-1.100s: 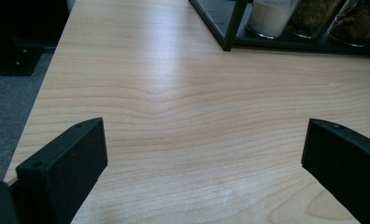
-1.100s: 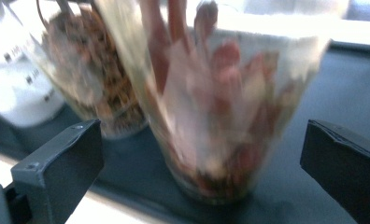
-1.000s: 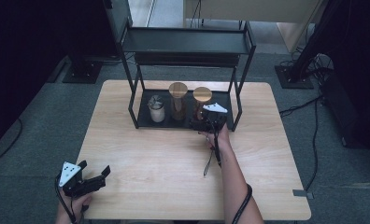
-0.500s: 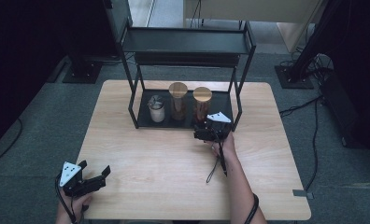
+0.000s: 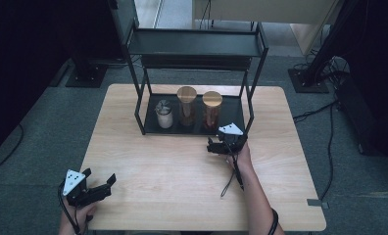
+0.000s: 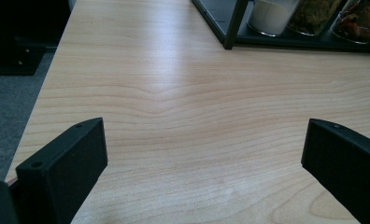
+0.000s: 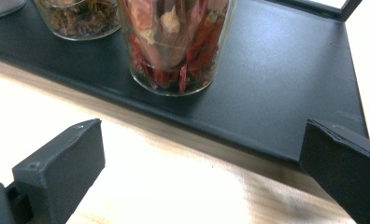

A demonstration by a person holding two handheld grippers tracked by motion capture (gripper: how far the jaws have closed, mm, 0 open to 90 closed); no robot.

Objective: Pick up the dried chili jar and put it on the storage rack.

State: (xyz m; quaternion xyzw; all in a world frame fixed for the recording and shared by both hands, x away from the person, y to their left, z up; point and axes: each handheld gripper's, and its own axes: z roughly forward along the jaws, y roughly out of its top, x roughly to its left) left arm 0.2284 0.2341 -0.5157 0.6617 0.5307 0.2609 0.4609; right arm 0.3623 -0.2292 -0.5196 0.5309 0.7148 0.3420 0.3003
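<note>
A black two-tier rack (image 5: 251, 83) stands at the back of the wooden table (image 5: 172, 166). Its bottom tray (image 7: 276, 93) holds three glass jars: a small one with white contents (image 5: 164, 115), a tall wood-lidded one with brown contents (image 5: 186, 105), and a wood-lidded one with red chillies (image 5: 212, 108). My right gripper (image 5: 214, 146) hovers open and empty just in front of the tray, facing the chilli jar (image 7: 174, 42). My left gripper (image 5: 101, 185) is open and empty over the table's near left corner; its view shows the jars (image 6: 272, 14) far off.
The rack's upper shelf (image 5: 192, 44) overhangs the jars. Thin black posts (image 6: 232, 23) frame the tray's front corners. Bare wood (image 6: 197, 116) stretches between the two grippers. A cable (image 5: 231, 178) trails from the right gripper along the forearm.
My right gripper has drawn back from the chilli jar and off the tray toward the person, its jaws open. The left gripper has stayed put.
</note>
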